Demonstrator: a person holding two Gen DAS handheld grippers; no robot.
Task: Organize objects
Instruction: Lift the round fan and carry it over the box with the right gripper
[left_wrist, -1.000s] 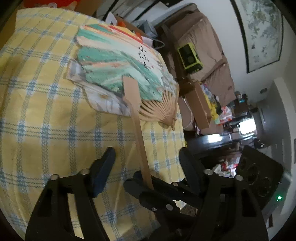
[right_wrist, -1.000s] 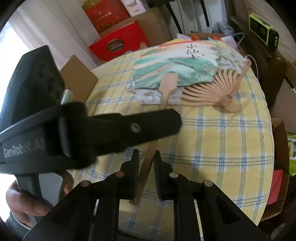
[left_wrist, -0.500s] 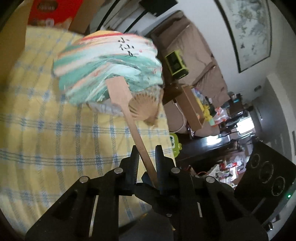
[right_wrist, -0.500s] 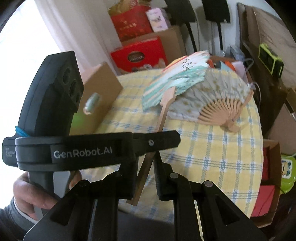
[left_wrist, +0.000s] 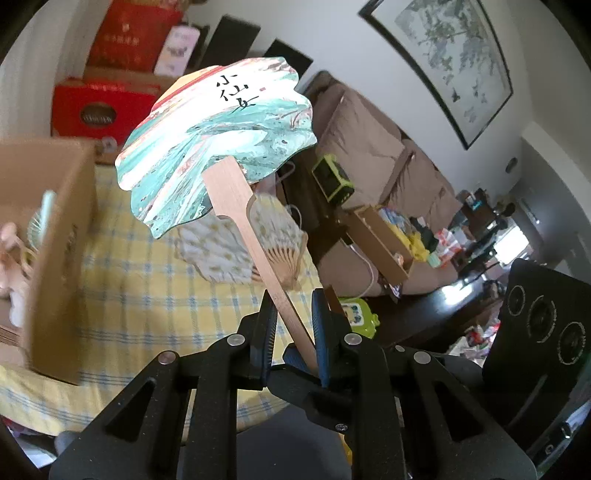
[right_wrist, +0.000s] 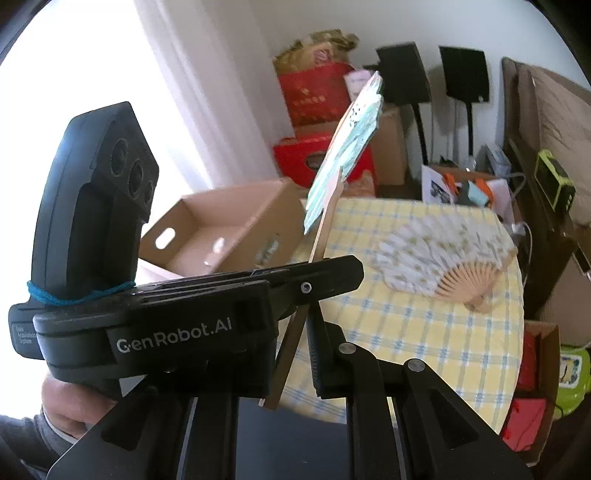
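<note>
Yellow-and-blue checked cloth covers the table, with red gift boxes stacked against the wall beyond it and a framed painting hanging above a brown sofa; both tongs are clenched on the same flat wooden handle of the painted paddle fan, the left gripper pinching it higher up and the right gripper nearer its lower end; the fan is lifted clear above the table, its green, white and red face tilted up toward the boxes; a folding paper fan lies spread open on the table, beneath the raised one; an open cardboard box sits at the table's window-side edge; a hand grips the left tool's handle.
</note>
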